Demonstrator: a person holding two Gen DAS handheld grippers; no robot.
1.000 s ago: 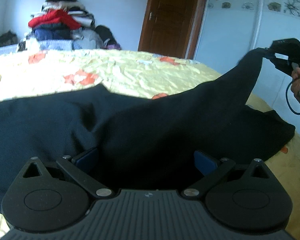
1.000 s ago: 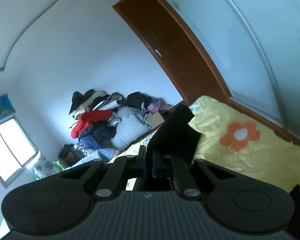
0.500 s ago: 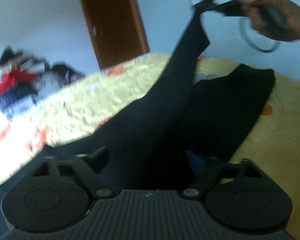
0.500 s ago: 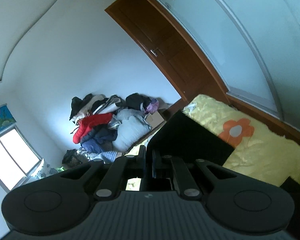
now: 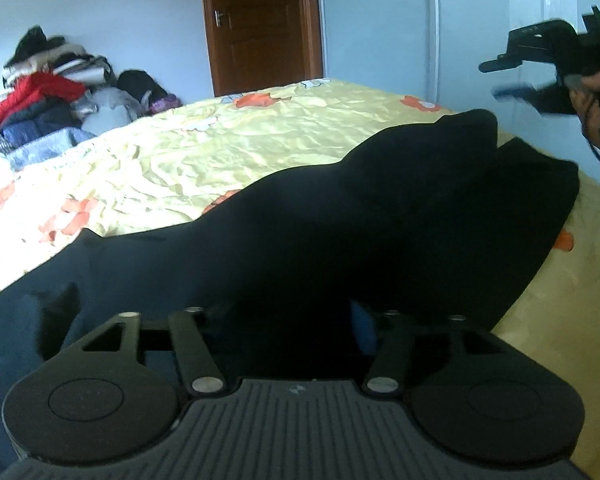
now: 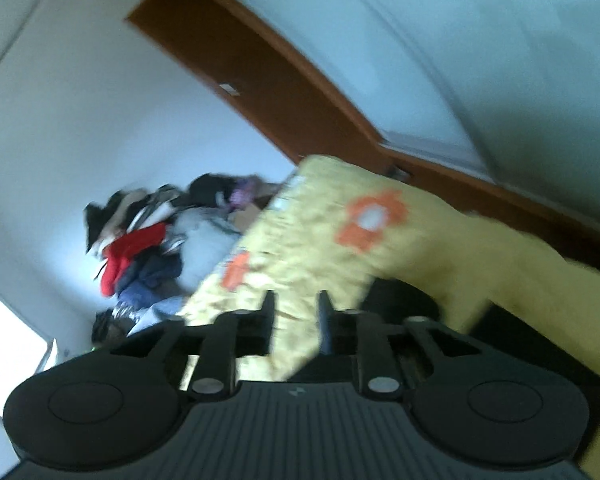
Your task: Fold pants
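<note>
Dark navy pants (image 5: 360,220) lie across the yellow flowered bed sheet (image 5: 220,152), one leg dropped loosely over the other at the right. My left gripper (image 5: 288,324) is low in the cloth near the front. Its jaws are closing with fabric bunched between them; only the right blue pad (image 5: 362,332) shows, and the left finger is buried. My right gripper (image 5: 492,79) hovers above the pants' far right end, held by a hand (image 5: 596,120). In its own blurred view the right gripper (image 6: 296,304) is opening with nothing between its fingers, over the sheet (image 6: 320,240) and the pants (image 6: 400,304).
A heap of clothes (image 5: 44,96) is stacked at the far left beyond the bed. A brown door (image 5: 260,20) stands behind the bed, with a pale wardrobe front (image 5: 480,20) to its right. The bed's right edge runs close under the right gripper.
The right gripper let go of the raised pant leg, which fell onto the other leg, and it sank with its jaws parted. The left gripper's jaws narrowed in the cloth.
</note>
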